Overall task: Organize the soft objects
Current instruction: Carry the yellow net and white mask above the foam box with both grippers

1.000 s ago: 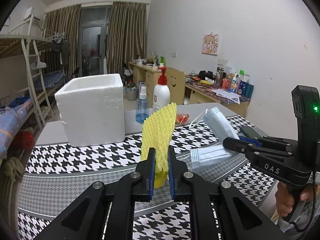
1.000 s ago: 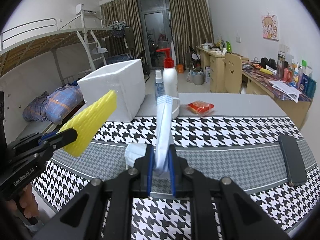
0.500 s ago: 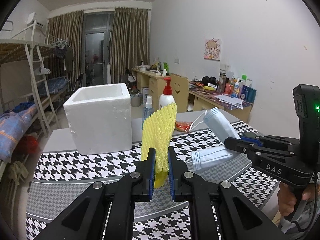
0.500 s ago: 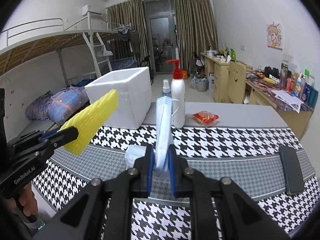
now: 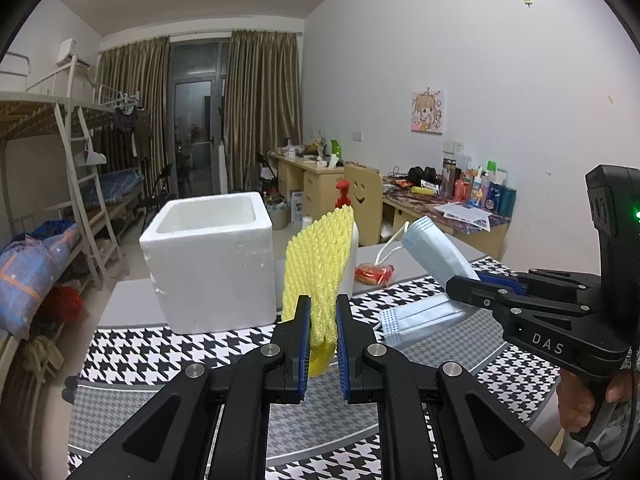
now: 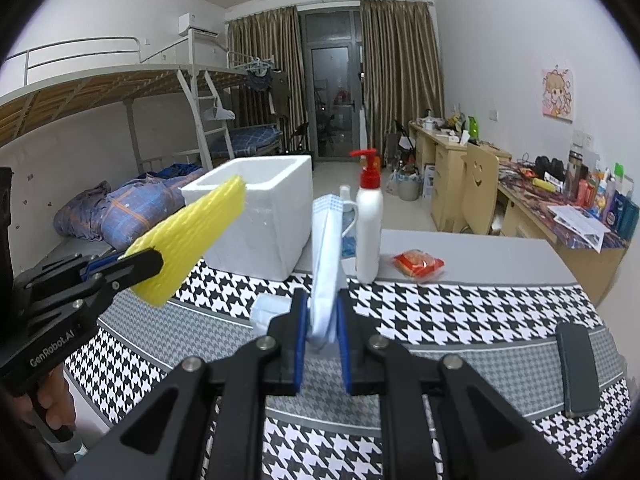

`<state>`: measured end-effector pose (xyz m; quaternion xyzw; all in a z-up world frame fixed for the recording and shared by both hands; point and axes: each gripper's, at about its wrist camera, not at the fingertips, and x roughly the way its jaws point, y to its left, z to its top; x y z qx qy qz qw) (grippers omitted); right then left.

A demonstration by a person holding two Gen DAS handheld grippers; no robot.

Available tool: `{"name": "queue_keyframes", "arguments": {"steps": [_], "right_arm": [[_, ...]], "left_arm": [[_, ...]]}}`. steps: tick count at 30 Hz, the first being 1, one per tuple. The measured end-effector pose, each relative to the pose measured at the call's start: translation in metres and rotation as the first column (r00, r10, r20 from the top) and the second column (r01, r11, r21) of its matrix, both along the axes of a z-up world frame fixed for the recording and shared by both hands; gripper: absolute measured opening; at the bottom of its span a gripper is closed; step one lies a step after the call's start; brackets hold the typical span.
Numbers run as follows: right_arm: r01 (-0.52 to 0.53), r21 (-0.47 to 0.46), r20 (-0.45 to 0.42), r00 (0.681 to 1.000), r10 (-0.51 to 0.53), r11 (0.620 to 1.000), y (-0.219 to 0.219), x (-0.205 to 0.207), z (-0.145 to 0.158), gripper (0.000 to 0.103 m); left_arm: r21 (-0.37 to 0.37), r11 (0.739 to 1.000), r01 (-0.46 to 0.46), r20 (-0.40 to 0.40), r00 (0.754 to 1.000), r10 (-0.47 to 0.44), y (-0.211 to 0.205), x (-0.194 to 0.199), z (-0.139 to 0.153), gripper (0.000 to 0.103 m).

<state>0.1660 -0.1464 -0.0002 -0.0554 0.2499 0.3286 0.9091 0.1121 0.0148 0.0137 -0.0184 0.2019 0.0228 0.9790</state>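
My left gripper is shut on a yellow foam net and holds it upright above the table; it also shows in the right wrist view. My right gripper is shut on a light blue face mask, also held upright; the mask shows in the left wrist view with the right gripper at the right. A white foam box, open at the top, stands on the table behind both, and shows in the right wrist view.
A white pump bottle with a red top, a small spray bottle and a red snack packet stand at the back of the table. A dark phone lies at the right. The table carries a houndstooth cloth.
Both grippers have risen with their loads, so the foam box now sits lower and its open top shows more. Grips are unchanged.
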Motion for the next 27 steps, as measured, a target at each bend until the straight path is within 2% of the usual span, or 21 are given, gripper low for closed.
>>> {"name": "queue_keyframes", "arguments": {"steps": [27], "right_arm": [[-0.042, 0.0, 0.066, 0.997, 0.041, 0.999, 0.028, 0.007, 0.021, 0.018]], "left_arm": [[0.023, 0.999, -0.042, 0.055, 0.998, 0.041, 0.021, 0.005, 0.016, 0.012]]}}
